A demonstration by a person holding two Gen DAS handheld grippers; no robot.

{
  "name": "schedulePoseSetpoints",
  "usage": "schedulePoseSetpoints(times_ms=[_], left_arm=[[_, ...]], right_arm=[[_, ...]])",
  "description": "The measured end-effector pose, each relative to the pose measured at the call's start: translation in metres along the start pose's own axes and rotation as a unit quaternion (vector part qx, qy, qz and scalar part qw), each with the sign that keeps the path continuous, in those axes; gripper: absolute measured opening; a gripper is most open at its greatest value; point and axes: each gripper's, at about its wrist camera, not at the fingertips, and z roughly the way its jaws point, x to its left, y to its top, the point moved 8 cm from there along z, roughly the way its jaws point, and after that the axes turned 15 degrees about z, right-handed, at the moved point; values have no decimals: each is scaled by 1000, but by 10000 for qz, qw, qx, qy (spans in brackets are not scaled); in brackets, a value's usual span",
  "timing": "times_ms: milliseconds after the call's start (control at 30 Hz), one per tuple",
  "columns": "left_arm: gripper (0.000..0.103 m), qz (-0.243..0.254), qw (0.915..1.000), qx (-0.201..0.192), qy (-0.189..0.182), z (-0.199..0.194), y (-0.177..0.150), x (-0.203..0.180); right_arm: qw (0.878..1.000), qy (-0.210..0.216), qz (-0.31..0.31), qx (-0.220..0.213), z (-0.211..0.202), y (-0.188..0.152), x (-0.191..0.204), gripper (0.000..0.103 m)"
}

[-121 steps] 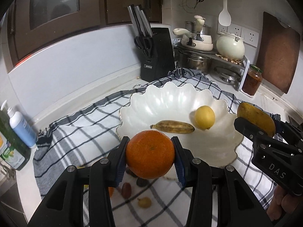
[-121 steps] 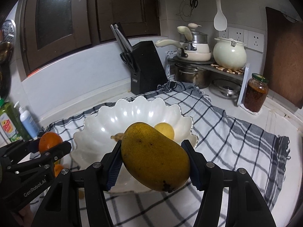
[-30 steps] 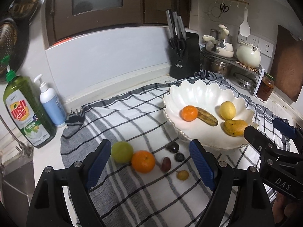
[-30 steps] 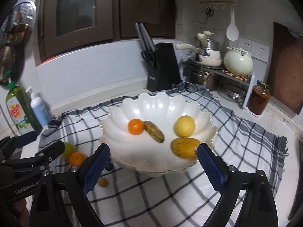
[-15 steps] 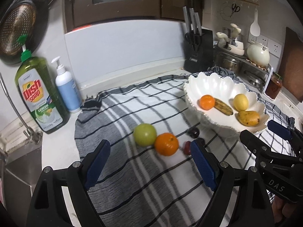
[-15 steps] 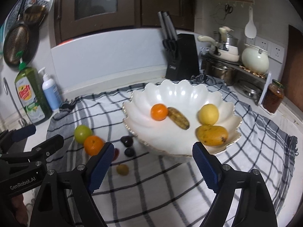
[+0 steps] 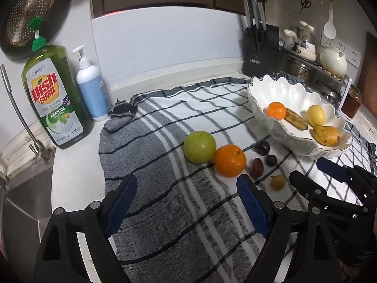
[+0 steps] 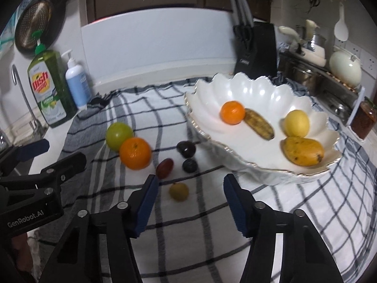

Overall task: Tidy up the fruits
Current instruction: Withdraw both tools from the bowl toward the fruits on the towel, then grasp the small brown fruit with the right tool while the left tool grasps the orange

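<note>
Left gripper (image 7: pixel 186 206) wide and empty short of the apple (image 7: pixel 199 147) and orange (image 7: pixel 229 160) on the cloth (image 7: pixel 165 207), right gripper (image 8: pixel 188 201) closing empty over the small yellow fruit (image 8: pixel 179 191), which could roll away if nudged.

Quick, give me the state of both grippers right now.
Left gripper: open, holding nothing, above the checked cloth.
Right gripper: jaws closing, nothing gripped; a small yellow fruit lies on the cloth between them.

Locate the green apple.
In both wrist views the green apple sits on the checked cloth, left of the bowl, touching the loose orange.
</note>
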Motion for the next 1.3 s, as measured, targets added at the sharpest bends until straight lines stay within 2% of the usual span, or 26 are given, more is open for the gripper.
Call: schedulePoseSetpoints(times_ms=[133, 267, 900, 967, 1067, 1300], left_arm=[[87, 8, 10000, 54, 20, 8, -3, 2], [86, -42, 9999, 139, -12, 19, -7, 4], [86, -84, 9997, 202, -146, 31, -10, 3], [86, -96, 9996, 208, -145, 31, -10, 4], [86, -93, 9996, 204, -143, 31, -10, 3], [87, -73, 9997, 192, -149, 29, -11, 1]], right_arm=[[9999, 34, -26, 144, 12, -5, 3, 53], [9994, 79, -46, 334, 25, -11, 6, 43], [9975, -13, 48, 700, 53, -20, 1, 35], [9977, -28, 31, 676, 52, -20, 1, 35], [9977, 9, 36, 673, 52, -20, 2, 25], [9979, 57, 63, 638, 49, -21, 2, 25]])
